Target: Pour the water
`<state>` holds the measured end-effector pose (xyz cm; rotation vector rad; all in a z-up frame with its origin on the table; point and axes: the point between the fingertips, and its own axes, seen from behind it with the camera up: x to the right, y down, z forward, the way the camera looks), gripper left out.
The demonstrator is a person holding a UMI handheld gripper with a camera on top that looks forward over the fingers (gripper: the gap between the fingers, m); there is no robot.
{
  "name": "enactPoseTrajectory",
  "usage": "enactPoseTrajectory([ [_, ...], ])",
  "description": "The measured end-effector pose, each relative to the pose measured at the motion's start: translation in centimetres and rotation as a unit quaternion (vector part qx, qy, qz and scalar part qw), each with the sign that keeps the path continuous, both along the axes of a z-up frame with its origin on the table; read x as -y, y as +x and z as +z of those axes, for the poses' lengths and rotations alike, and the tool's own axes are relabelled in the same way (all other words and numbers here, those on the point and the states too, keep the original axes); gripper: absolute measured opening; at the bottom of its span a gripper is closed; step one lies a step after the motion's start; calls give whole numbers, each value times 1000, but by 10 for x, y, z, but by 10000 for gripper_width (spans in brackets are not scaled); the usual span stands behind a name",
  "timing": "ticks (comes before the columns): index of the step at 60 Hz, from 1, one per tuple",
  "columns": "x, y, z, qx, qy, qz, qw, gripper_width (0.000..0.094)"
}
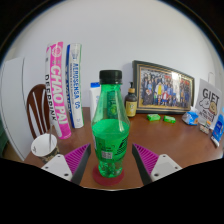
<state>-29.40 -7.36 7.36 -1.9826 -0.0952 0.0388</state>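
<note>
Green bottle between the gripper fingers, upright on the bench.

I saw the gripper (110, 165) spread wide, its pink pads (74, 157) flanking the green bottle (109, 138) with a gap on each side. The bottle stood black-capped on a red coaster (107, 180) at the bench's (175, 150) near edge. A white cup (44, 146) sat toward the left edge, a framed photo (163, 88) at the back.

Bottle (108, 135): glossy translucent green plastic, matt black cap. Table (170, 142): smooth polished wood. Picture frame (163, 87): dark, glazed. Gripper (110, 163) pads (146, 157): ribbed magenta.
</note>
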Motion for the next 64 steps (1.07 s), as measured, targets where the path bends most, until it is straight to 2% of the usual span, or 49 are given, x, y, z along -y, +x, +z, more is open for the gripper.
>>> enactPoseTrajectory([
  [11, 37, 18, 23, 8, -35, -6, 999, 852],
  [21, 89, 53, 59, 12, -79, -28, 996, 851],
  [35, 143, 130, 102, 47, -112, -76, 990, 850],
  [49, 163, 177, 117, 37, -112, -100, 988, 852],
  [64, 163, 204, 129, 53, -100, -101, 988, 851],
])
